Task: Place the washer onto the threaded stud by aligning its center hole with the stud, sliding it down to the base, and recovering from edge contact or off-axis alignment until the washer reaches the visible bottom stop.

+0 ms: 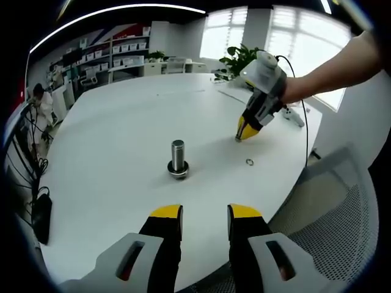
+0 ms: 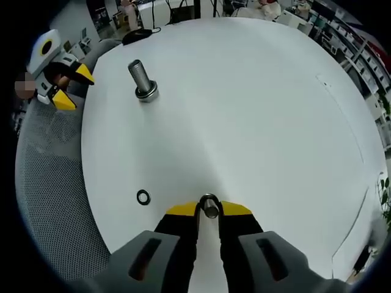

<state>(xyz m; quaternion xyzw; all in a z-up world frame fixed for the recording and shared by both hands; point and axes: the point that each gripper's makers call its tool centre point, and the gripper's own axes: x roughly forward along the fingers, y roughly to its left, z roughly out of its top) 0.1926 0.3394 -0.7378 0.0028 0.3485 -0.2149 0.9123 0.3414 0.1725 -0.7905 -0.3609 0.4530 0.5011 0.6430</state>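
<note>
The right gripper [image 2: 208,209] pinches a washer [image 2: 209,206] between its yellow tips, low over the white desk [image 2: 256,110]. The left gripper [image 1: 205,212] hangs spread at the desk's near edge. The threaded stud [image 1: 178,159] stands upright mid-desk, a second ring [image 1: 249,162] lying near the chair-side edge; no writing is readable.

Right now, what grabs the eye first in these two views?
The stud stands upright mid-table with a ring already around its base. The right gripper is shut on a washer with its tips at the table, and a spare washer lies loose nearby. The left gripper hangs open at the table's edge.
</note>
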